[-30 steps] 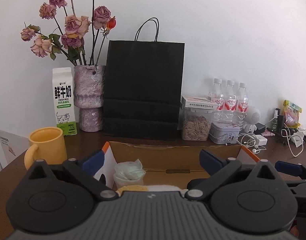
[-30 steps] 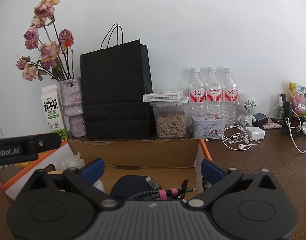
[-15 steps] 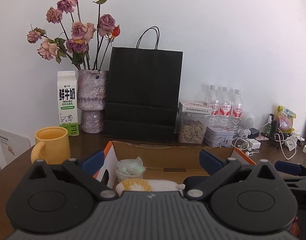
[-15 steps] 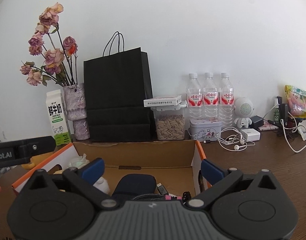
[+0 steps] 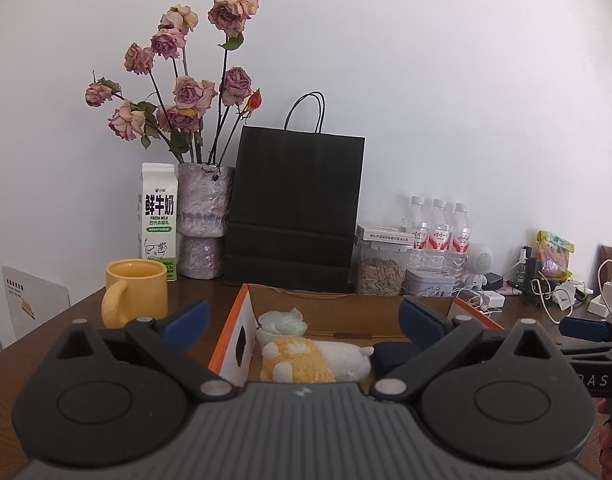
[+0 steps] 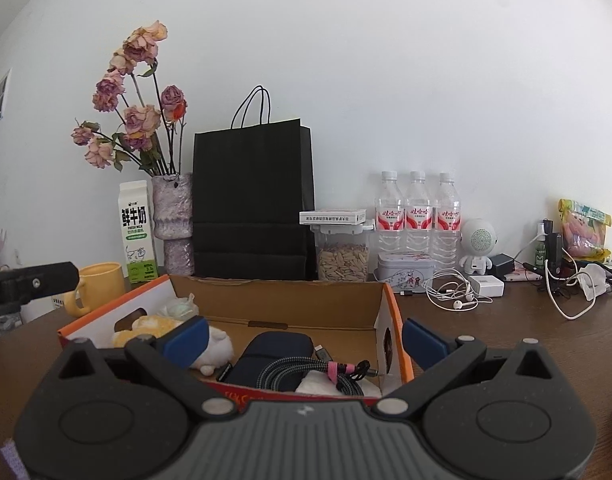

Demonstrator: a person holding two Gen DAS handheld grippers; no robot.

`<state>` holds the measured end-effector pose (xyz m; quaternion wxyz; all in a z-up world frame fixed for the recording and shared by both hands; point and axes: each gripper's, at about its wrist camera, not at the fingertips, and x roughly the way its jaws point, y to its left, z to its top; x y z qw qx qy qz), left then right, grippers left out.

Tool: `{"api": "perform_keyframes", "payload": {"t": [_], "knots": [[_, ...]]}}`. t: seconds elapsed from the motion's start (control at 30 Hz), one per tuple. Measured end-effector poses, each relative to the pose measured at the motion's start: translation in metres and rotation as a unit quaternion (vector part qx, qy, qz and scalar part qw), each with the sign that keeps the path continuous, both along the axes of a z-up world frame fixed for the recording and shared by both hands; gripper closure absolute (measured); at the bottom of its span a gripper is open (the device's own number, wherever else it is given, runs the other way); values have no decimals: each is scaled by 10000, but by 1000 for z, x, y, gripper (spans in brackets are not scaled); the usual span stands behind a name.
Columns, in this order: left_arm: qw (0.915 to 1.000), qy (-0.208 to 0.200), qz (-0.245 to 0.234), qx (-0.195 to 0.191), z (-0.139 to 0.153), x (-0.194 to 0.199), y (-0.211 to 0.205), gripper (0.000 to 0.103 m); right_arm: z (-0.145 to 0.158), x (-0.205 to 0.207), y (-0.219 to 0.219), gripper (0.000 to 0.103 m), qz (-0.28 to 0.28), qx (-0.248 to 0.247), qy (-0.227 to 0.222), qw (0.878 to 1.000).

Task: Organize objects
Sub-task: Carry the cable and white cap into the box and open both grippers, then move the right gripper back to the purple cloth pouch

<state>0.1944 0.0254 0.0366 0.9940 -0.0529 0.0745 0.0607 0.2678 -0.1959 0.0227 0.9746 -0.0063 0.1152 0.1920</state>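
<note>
An open cardboard box point(image 5: 345, 304) point(image 6: 282, 300) with orange and white sides sits on the brown table. Inside lie a yellow and white plush toy point(image 5: 306, 360) point(image 6: 218, 344), a small cup of crumpled tissue point(image 5: 282, 320) point(image 6: 178, 308), a dark blue pouch point(image 6: 274, 352) point(image 5: 393, 354) and a braided cable with a pink tie point(image 6: 313, 372). My left gripper point(image 5: 302, 316) hovers open in front of the box with nothing between its fingers. My right gripper point(image 6: 304, 338) is open too, above the box's near side, holding nothing.
A yellow mug point(image 5: 136, 298) stands left of the box. Along the wall are a milk carton point(image 5: 158, 220), a vase of dried roses point(image 5: 202, 220), a black paper bag point(image 5: 294, 208), a seed jar point(image 6: 341, 254), three water bottles point(image 6: 417, 212), a tin point(image 6: 403, 270) and chargers with cables point(image 6: 465, 292).
Both grippers have drawn back and risen away from the box, so more of the box's contents and the wall above show. Both stay open and empty.
</note>
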Motion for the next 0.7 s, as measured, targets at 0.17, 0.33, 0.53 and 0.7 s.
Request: {"api": "perform_keyframes", "payload": {"t": [0.17, 0.33, 0.53, 0.7], "knots": [[9999, 73, -67, -26, -1, -20, 3, 0, 0, -29, -2, 0, 169, -66, -76, 9998], [9996, 271, -77, 0, -9, -36, 7, 0, -1, -49, -4, 0, 285, -106, -2, 9995], [9987, 501, -45, 79, -16, -56, 15, 0, -8, -64, -7, 0, 451, -166, 296, 9984], [9974, 703, 2, 137, -21, -69, 22, 0, -17, -76, -5, 0, 580, -257, 533, 9966]]}}
